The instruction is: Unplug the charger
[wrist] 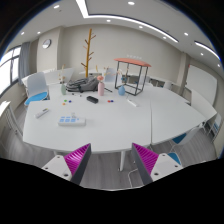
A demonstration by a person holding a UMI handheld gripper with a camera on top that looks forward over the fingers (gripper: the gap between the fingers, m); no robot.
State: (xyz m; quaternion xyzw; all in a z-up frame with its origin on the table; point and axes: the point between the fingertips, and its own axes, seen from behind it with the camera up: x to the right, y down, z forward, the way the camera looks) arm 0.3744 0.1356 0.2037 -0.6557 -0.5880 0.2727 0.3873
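Observation:
My gripper (111, 153) is held high and well back from a large white table (115, 122), with floor showing between its fingers. The fingers (78, 158) are spread wide apart with nothing between the magenta pads. Small items lie far beyond them on the table: a dark flat object (92, 99), a pink bottle (101, 84), a pale boxed pack (68, 120) and a white item (42, 113). From here I cannot make out a charger or a socket among them.
A wooden coat stand (89, 48) and a red-topped metal rack (132, 74) stand behind the table. Blue-seated chairs (37, 98) sit at the table's left and near right (180, 140). A table leg (122, 158) stands just ahead of the fingers.

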